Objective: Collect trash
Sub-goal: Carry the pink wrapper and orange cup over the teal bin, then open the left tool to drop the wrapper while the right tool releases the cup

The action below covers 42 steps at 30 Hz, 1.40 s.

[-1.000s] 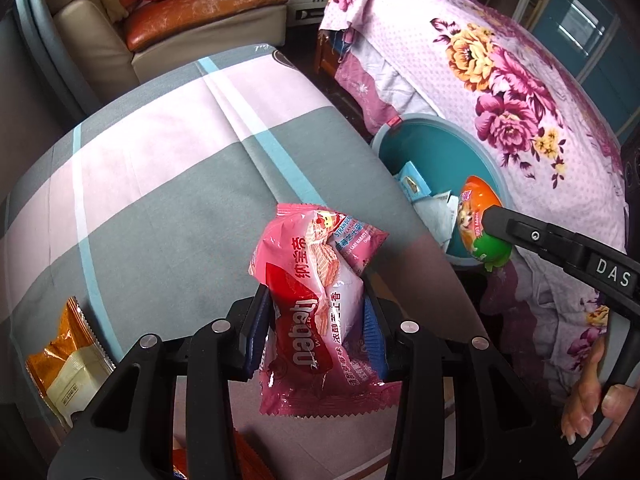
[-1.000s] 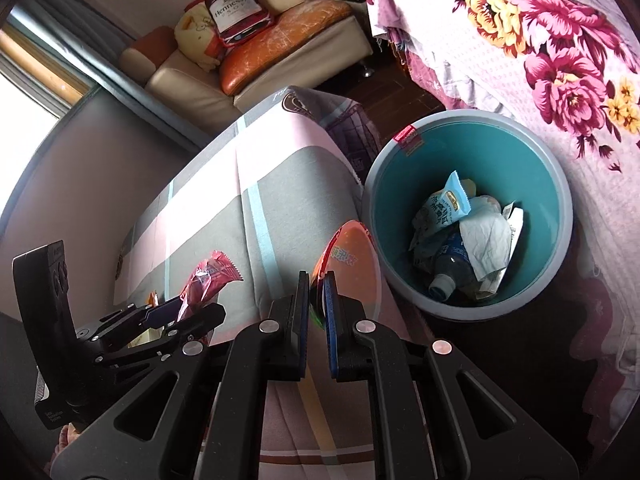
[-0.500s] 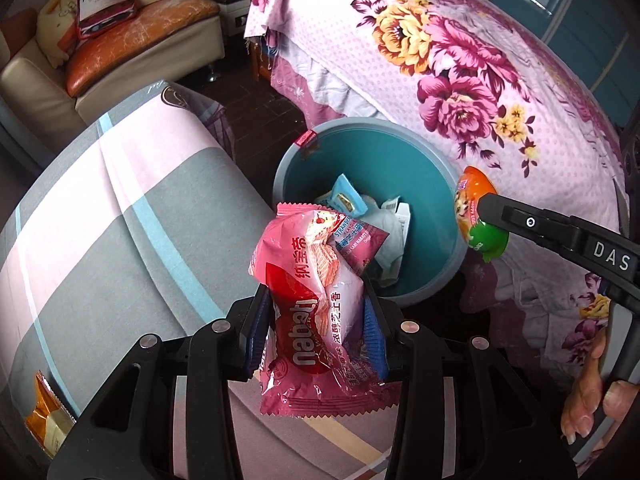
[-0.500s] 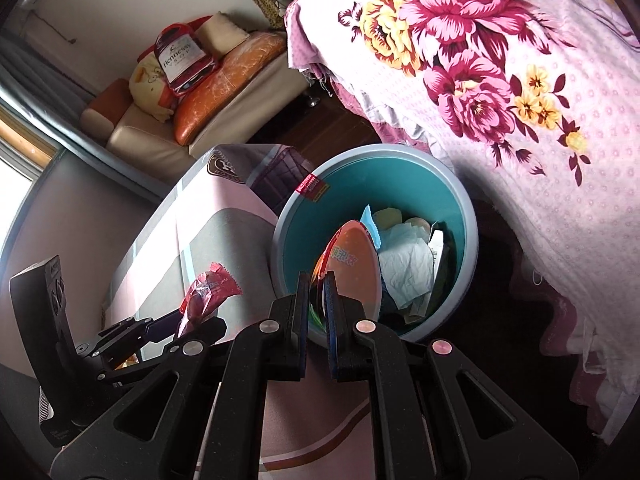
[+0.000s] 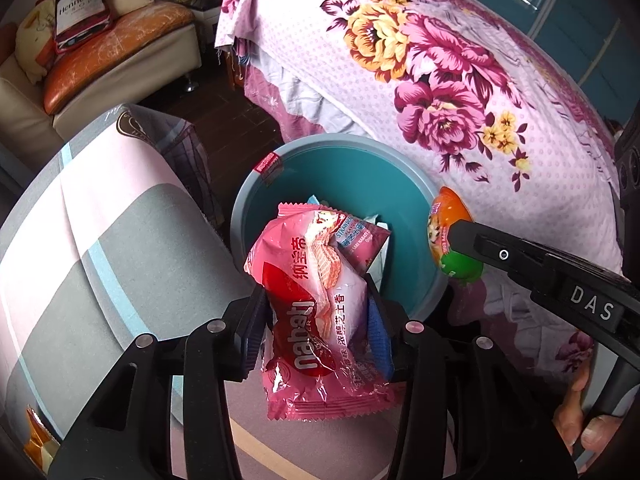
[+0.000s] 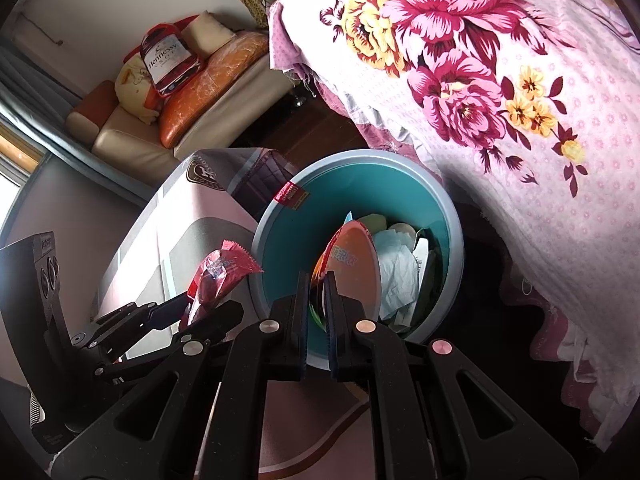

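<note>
At about 7 o'clock in the left wrist view an orange snack packet [image 5: 38, 440] lies on the striped bed [image 5: 100, 240], cut off by the frame edge, so its make cannot be read. At 6 o'clock the left tongs [image 5: 318, 332] have the pink wafer wrapper [image 5: 320, 308] between them; their jaws are opening, with the wrapper not yet fallen out. The teal waste bin [image 5: 344, 184] stands on the floor at 12 o'clock from them, between the striped bed and the floral bedspread [image 5: 460, 100], already partly filled with paper and wrappers. At 3 o'clock the right tongs [image 5: 452, 240] are pressed together, pinching a flat orange-and-green sachet [image 5: 450, 236] which, in the right wrist view, hangs over the bin's mouth [image 6: 352, 264]. To do the drop well, I judge each hand should be well over the bin's opening before letting go, since the wafer wrapper's lower end seems to hang nearer the striped bed than the rim and a light packet can drift. The bin's near wall and floor are hidden behind the tongs, the sachet's print is too small to read, and only fingertips [image 5: 592, 432] of the person show at 4 o'clock.
</note>
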Each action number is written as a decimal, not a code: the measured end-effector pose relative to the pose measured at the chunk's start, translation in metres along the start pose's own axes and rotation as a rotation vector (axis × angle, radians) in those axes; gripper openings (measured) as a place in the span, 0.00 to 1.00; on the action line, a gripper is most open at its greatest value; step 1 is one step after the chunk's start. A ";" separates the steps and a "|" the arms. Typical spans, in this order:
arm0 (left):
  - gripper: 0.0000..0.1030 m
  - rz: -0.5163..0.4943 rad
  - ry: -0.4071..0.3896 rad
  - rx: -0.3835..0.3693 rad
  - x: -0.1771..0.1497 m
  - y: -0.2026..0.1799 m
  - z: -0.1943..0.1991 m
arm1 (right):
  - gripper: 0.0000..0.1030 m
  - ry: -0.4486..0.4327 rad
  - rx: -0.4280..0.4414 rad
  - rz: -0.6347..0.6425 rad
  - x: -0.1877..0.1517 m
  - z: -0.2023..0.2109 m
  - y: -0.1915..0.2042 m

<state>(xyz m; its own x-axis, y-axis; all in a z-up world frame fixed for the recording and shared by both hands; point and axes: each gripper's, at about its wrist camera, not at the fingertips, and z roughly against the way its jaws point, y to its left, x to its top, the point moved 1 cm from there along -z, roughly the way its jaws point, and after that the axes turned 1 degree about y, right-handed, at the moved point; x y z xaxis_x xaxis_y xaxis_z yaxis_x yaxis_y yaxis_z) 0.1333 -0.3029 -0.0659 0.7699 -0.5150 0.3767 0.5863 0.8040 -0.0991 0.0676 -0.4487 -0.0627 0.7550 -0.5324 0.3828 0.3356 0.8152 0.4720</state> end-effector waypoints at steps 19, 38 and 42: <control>0.87 0.110 0.002 0.005 -0.010 0.039 0.001 | 0.07 0.024 -0.027 0.041 0.008 -0.013 0.017; 0.90 0.211 -0.012 -0.016 -0.038 0.087 0.026 | 0.55 0.067 -0.072 0.097 0.010 -0.036 0.054; 0.92 0.224 -0.011 -0.021 -0.045 0.093 0.029 | 0.69 0.070 -0.080 0.094 0.005 -0.031 0.058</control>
<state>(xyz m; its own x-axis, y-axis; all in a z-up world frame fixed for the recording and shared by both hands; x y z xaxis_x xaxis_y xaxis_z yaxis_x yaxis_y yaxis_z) 0.1456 -0.1966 -0.0655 0.8791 -0.3206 0.3527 0.4058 0.8916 -0.2008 0.1081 -0.3971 -0.0585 0.8219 -0.4377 0.3645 0.3030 0.8778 0.3710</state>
